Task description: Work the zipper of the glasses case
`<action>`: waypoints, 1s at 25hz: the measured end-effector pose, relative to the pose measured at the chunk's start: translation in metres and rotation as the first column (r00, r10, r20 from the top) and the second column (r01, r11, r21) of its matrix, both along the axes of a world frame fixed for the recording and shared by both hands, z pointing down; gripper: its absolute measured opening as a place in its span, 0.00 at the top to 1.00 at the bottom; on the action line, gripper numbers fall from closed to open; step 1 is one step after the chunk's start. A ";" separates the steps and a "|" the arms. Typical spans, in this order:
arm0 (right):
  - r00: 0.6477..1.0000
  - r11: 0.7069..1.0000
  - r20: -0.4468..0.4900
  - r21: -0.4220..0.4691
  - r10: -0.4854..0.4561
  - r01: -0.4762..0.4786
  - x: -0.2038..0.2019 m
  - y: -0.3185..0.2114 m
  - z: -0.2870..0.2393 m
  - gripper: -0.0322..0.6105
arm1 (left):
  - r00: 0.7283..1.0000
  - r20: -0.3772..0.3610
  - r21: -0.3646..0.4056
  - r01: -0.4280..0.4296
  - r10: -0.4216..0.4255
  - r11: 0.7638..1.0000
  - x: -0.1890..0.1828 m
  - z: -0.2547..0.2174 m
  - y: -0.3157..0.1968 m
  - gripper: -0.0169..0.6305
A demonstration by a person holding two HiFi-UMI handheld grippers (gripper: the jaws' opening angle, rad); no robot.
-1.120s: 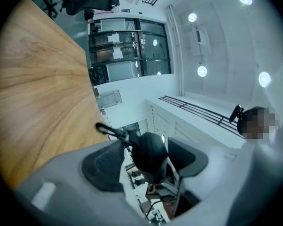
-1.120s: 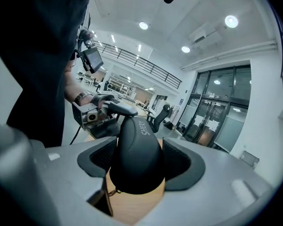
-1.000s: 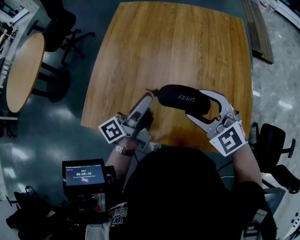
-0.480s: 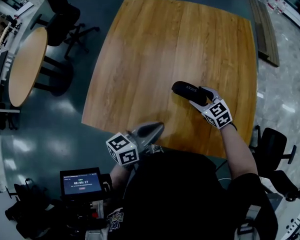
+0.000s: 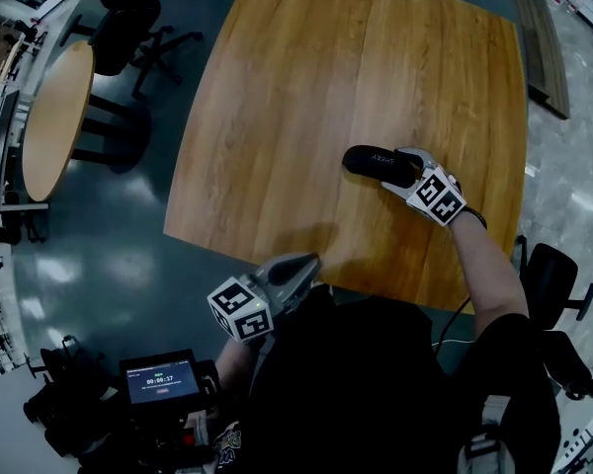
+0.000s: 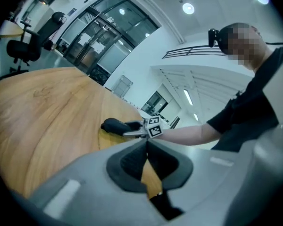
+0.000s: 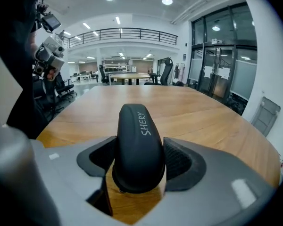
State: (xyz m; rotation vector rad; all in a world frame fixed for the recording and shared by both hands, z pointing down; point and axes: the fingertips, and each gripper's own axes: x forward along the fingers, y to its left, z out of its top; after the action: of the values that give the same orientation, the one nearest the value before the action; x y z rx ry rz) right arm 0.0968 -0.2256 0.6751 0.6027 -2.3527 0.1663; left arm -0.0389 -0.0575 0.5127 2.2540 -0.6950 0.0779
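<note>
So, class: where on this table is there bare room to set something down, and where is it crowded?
The wooden table is bare across its far and left parts. Crowded only near its right edge: glasses case held by the right gripper.

Left gripper (image 5: 311,262) is clamped tight on nothing, hanging low right by the torso. Right arm (image 5: 479,255) reaches forward, right gripper (image 5: 393,170) squeezing the case (image 5: 364,158) sideways.
</note>
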 end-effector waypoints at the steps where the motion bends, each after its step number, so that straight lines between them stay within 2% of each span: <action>1: 1.000 1.000 -0.019 0.002 -0.015 0.016 0.000 0.000 0.002 0.46 | 1.000 0.000 -0.007 0.004 -0.004 1.000 -0.001 0.001 0.001 0.98; 12: 0.994 0.999 -0.095 -0.004 -0.044 0.043 -0.001 0.008 0.009 0.43 | 0.999 -0.029 -0.024 -0.020 0.020 1.000 0.006 0.006 0.000 0.98; 20: 0.998 0.998 -0.052 0.063 0.033 -0.030 0.007 0.026 -0.028 0.41 | 0.997 -0.059 0.007 -0.054 0.054 0.999 0.003 -0.001 -0.005 0.98; 21: 0.998 0.995 -0.025 0.084 0.061 -0.059 0.010 0.029 -0.039 0.43 | 0.996 -0.059 0.018 -0.066 0.067 0.998 0.004 -0.002 -0.006 0.98; 23: 0.988 0.981 0.059 0.124 0.140 -0.146 0.016 0.037 -0.064 0.58 | 0.994 -0.062 0.038 -0.093 0.095 0.995 0.005 -0.005 -0.006 0.98; 25: 0.965 0.958 0.140 0.150 0.222 -0.243 0.022 0.046 -0.086 0.64 | 0.990 -0.069 0.055 -0.121 0.125 0.991 0.007 -0.007 -0.007 0.98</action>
State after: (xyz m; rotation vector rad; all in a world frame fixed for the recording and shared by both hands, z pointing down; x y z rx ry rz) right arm 0.1192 -0.1799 0.5890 0.9780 -2.4236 0.1157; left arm -0.0318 -0.0641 0.5058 2.3349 -0.5241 0.0385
